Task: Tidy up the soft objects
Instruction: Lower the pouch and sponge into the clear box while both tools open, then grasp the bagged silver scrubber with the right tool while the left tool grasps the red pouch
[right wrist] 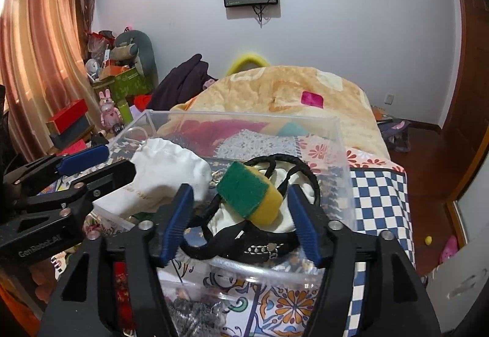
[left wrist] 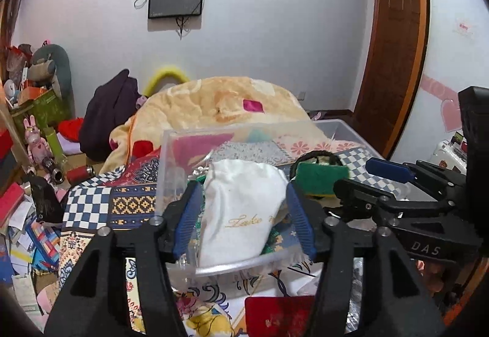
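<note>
You are hovering both the left gripper (left wrist: 244,214) and right gripper (right wrist: 241,220) with jaws apart over the clear plastic box (right wrist: 342,159), where the white drawstring cloth pouch (left wrist: 241,208) and green-and-yellow sponge (right wrist: 249,194) already lie ahead, leaving little visibly unsorted.

White pouch (left wrist: 241,208), green-yellow sponge (right wrist: 249,194) in clear bin (right wrist: 342,159)

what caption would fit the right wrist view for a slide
Open right gripper poised over a green-and-yellow sponge in a clear bin, white pouch alongside.
</note>
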Demonstrator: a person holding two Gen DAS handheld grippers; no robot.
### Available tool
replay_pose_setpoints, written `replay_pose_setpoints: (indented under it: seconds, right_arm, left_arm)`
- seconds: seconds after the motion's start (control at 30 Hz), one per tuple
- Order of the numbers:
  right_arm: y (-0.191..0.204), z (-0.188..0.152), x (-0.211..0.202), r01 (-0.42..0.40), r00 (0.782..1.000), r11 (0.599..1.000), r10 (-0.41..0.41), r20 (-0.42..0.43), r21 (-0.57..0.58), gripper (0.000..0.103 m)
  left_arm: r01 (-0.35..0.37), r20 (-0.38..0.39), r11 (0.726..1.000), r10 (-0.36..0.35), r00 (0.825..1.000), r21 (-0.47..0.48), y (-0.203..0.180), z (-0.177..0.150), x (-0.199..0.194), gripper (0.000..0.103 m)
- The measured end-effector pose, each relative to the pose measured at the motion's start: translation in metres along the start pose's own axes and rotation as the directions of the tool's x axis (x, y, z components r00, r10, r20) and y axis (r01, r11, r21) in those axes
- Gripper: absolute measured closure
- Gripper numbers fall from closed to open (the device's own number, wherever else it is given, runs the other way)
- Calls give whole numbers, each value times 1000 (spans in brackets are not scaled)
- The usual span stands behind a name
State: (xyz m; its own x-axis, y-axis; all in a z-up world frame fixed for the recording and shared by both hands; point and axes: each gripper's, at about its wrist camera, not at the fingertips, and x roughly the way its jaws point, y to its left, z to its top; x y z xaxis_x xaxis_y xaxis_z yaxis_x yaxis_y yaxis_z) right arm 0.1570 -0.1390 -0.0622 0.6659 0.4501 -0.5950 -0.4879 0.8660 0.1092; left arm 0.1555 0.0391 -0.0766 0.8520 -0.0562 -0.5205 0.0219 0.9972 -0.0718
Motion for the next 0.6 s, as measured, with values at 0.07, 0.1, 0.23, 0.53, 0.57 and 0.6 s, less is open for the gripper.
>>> replay_pose_setpoints:
  seconds: [0.07, 0.1, 0.23, 0.53, 0.57, 0.6]
  right_arm:
    - [0, 0, -7, -1, 1000, 1000, 1, 18, 1, 34]
    - [1, 1, -10, -1, 1000, 1000, 1, 26, -1, 34]
    - [3, 0, -26, 0, 998, 1000, 1, 63, -12, 32]
    - [8, -10, -52, -21, 993, 999, 24, 112, -29, 23]
    - [10, -13, -53, -23, 994, 999, 26, 109, -29, 23]
    - [10, -16, -54, -26, 994, 999, 29, 103, -29, 23]
  left_arm:
    - [1, 22, 1000, -1, 1000, -2, 1, 0, -10, 35]
    - [4, 35, 1000, -4, 999, -4, 1, -1, -17, 33]
    - [20, 59, 1000, -20, 998, 3, 0, 0, -35, 31]
    - [62, 78, 998, -62, 995, 3, -7, -17, -64, 7]
    - [65, 69, 998, -65, 995, 4, -8, -21, -65, 7]
    - [67, 60, 998, -67, 996, 6, -8, -25, -65, 7]
